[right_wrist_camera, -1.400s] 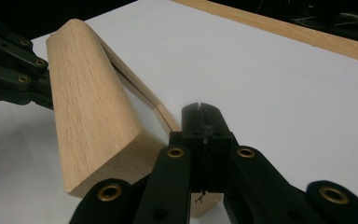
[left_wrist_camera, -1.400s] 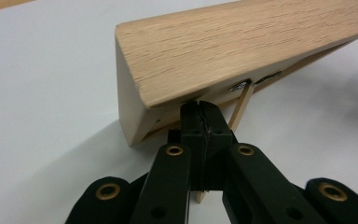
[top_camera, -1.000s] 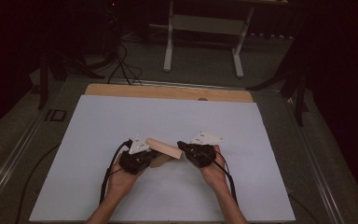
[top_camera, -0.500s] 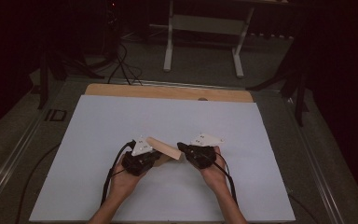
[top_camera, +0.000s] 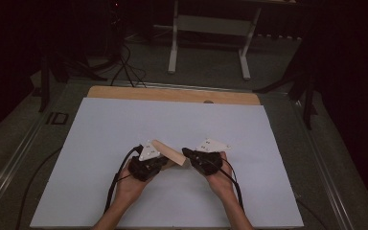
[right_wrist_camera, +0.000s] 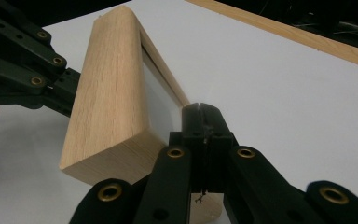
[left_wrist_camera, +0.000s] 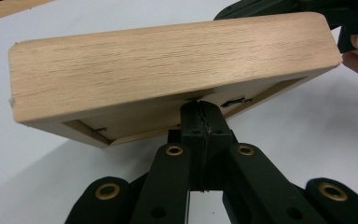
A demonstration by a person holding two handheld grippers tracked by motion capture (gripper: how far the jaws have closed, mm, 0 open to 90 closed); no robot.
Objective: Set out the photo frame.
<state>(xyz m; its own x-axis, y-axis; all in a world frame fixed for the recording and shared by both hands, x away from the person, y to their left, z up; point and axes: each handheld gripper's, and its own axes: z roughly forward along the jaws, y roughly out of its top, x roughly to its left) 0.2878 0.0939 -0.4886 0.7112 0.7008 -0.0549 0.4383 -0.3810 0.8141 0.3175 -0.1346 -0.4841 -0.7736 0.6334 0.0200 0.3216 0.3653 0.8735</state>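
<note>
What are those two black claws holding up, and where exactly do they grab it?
A wooden picture frame, lifted between them. The left gripper pinches the thin inner lip of its back; the right gripper pinches the rim at the opposite side.

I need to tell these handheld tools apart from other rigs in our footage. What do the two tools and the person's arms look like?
Both the left tool and the right tool are black, with linked arms joined by brass-ringed rivets. Each carries a pale three-cornered plate on top and trails a black cable. The forearms are bare, no sleeves in sight.
</note>
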